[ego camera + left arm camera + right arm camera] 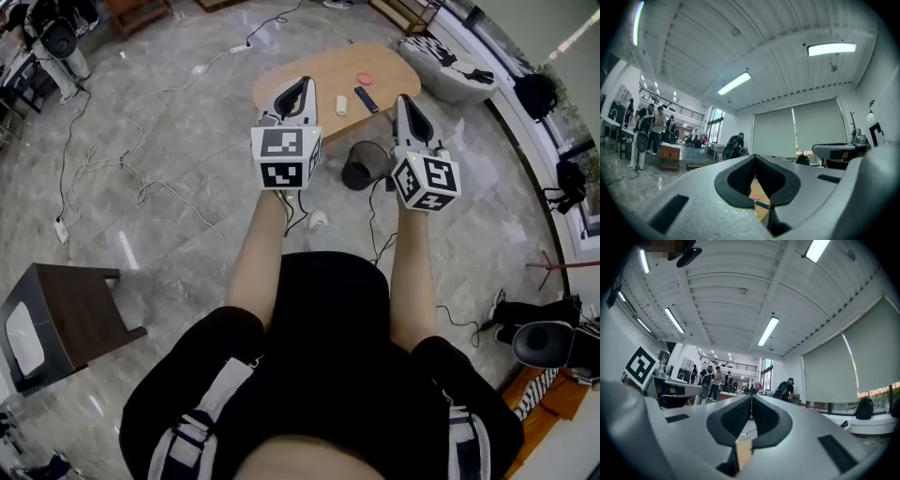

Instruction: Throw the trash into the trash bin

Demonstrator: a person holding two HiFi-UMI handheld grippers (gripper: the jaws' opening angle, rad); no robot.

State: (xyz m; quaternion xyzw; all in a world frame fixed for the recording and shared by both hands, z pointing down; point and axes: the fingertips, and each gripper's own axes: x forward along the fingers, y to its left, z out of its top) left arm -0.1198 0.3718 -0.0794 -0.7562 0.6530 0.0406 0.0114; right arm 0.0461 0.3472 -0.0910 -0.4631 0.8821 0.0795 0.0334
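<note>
A low wooden table [398,67] stands ahead of me, and on it lie a pink round piece [364,78], a white crumpled piece [342,104] and a dark flat object [367,99]. A black trash bin [361,169] stands on the floor just in front of the table, between my two hands. A small white scrap [319,219] lies on the floor nearer to me. My left gripper [302,84] [754,158] is held level with its jaws shut and empty. My right gripper [403,99] [751,397] is also shut on nothing, over the bin's right side.
Cables [141,173] trail across the grey floor at the left. A dark side table [75,314] stands at the lower left. A white bench [441,66] sits beyond the wooden table, and black bags [536,92] lie along the right wall. People stand far off in the hall.
</note>
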